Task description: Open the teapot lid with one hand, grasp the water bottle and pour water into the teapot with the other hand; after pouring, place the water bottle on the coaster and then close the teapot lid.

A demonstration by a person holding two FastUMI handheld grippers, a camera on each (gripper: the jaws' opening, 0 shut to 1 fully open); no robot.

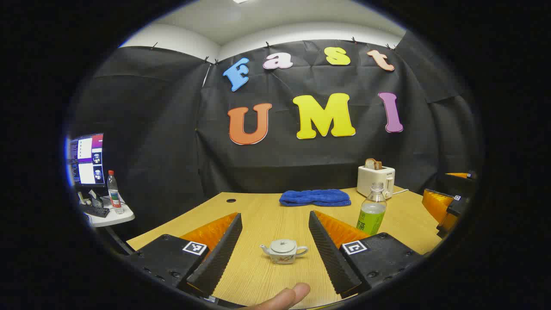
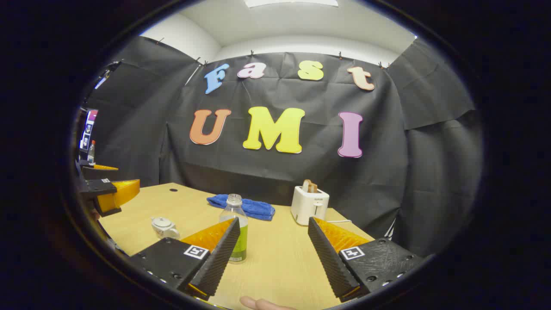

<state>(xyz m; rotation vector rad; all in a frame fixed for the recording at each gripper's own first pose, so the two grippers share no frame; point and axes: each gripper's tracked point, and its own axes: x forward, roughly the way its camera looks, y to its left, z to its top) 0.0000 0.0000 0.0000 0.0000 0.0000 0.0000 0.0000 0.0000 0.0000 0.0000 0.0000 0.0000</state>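
Tabletop [image 1: 267, 215]: lidded teapot [image 1: 283, 251] sits ahead between left gripper's [image 1: 275, 249] spread fingers [image 1: 329, 247].

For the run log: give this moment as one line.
phase: start | left gripper: open | right gripper: open | teapot: lidded | bottle: upright, uncapped

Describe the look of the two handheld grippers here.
The left gripper and right gripper look alike: two wedge-shaped fingers with ribbed inner faces, mounted on blocky bases with visible screws. Each base carries a square black-and-white marker tag. No cables or sleeves visible.
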